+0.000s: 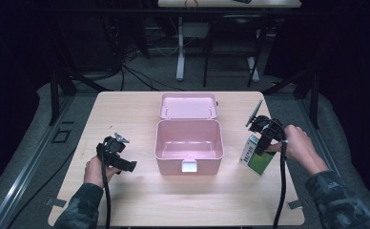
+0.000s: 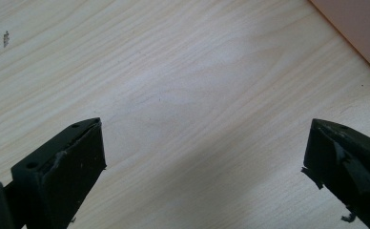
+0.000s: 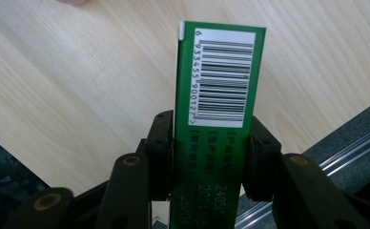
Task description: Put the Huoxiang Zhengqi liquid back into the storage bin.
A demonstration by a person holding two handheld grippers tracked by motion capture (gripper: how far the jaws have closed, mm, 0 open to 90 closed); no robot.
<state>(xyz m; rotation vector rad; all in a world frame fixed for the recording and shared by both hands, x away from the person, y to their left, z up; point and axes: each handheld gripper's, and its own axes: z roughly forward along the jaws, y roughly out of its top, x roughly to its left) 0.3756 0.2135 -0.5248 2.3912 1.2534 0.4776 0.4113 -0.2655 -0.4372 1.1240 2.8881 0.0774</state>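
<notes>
Evidently the work in hand is loading the pink storage box (image 1: 189,143), which sits open in the middle of the desk (image 1: 126,200) with its lid (image 1: 189,106) folded flat behind it, so the tub is free to take something from above.

Left of the box, the left gripper (image 1: 126,164) rests low over bare desk, held by the left hand (image 1: 97,171). Its fingers (image 2: 64,167) stand wide apart with nothing between them, and the left gripper view catches a corner of the box (image 2: 359,33) at the upper right. It looks parked there to stay out of the way, perhaps ready to steady the box if it slides.

Right of the box, the right gripper (image 3: 204,157) is clamped on a green carton (image 3: 216,129), its pads pressing the two broad faces while the narrow barcode side faces the camera. From the high view the carton (image 1: 256,160) stands tilted just beside the box's right wall, near the desk's right edge, its lower end at or close to the desk. Gripping across the thin dimension probably gives the firmest hold and leaves the carton's length free to drop into the tub.
</notes>
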